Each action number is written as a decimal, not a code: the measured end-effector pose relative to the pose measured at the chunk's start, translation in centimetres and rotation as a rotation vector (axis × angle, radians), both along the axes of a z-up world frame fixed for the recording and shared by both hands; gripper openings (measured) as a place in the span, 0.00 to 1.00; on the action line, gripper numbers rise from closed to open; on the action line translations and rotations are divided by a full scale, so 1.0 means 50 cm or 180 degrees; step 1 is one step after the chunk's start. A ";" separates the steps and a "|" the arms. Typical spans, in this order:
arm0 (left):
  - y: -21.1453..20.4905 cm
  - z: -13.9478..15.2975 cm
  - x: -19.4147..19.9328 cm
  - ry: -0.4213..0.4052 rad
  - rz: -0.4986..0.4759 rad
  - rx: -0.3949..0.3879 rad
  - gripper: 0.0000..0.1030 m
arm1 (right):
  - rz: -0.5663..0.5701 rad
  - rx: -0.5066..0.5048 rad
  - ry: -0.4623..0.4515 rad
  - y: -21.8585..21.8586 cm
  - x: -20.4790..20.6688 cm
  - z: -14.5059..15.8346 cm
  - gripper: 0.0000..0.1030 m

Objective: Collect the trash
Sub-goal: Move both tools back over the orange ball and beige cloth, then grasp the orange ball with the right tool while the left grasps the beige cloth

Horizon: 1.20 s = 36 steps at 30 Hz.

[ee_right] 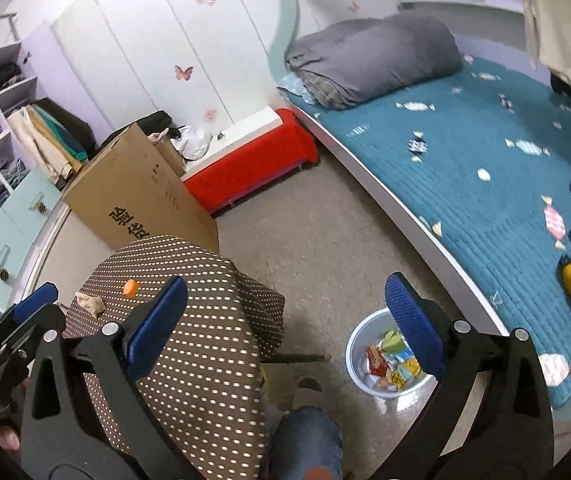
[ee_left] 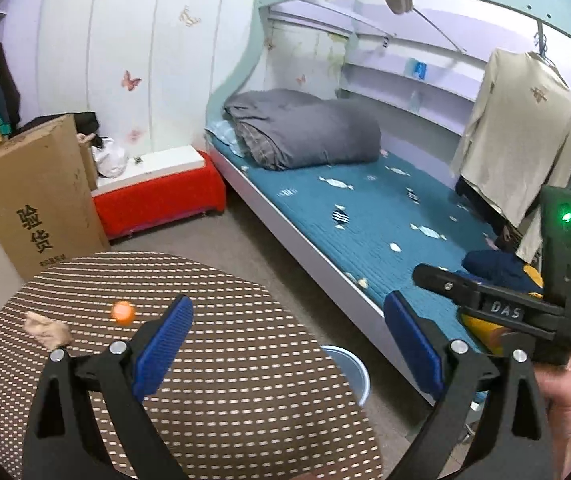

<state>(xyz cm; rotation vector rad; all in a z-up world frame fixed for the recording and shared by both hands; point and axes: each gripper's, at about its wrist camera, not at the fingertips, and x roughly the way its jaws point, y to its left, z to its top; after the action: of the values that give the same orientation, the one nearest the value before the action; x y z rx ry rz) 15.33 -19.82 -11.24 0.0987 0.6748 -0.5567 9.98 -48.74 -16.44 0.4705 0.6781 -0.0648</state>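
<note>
A small orange scrap (ee_left: 122, 313) and a crumpled tan scrap (ee_left: 47, 330) lie on the round brown dotted table (ee_left: 245, 380). Both show in the right wrist view too: the orange scrap (ee_right: 130, 287) and the tan scrap (ee_right: 90, 304). My left gripper (ee_left: 289, 344) is open and empty above the table's right side. My right gripper (ee_right: 285, 320) is open and empty above the floor, between the table (ee_right: 205, 360) and a pale blue bin (ee_right: 359, 336) holding several colourful wrappers. The bin's rim (ee_left: 349, 364) peeks from behind the table in the left wrist view.
A bed with a teal cover (ee_left: 365, 216) runs along the right. A cardboard box (ee_left: 41, 196) and a red-skirted bench (ee_left: 157, 196) stand behind the table. The person's knee (ee_right: 309, 440) is by the bin. A hanging shirt (ee_left: 521, 132) is at right.
</note>
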 end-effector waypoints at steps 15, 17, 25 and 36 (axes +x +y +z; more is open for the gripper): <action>0.202 -0.027 0.051 -0.0014 0.0584 0.0005 0.91 | 0.0509 -0.0417 -0.0045 0.193 0.081 0.027 0.94; 0.232 -0.039 0.062 0.0019 0.0663 0.0023 0.91 | 0.0579 -0.0459 -0.0037 0.219 0.097 0.023 0.94; 0.330 -0.097 0.119 0.0223 0.1018 0.0047 0.91 | 0.0821 -0.0591 0.0048 0.313 0.166 -0.007 0.94; 0.431 -0.182 0.222 0.0517 0.1444 0.0091 0.91 | 0.1148 -0.0726 0.0259 0.421 0.267 -0.083 0.94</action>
<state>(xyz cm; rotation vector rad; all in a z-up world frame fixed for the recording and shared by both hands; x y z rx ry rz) 26.43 1.72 -20.32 -0.0739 0.8336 -0.1188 23.31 -27.67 -20.60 0.1224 0.8160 0.1783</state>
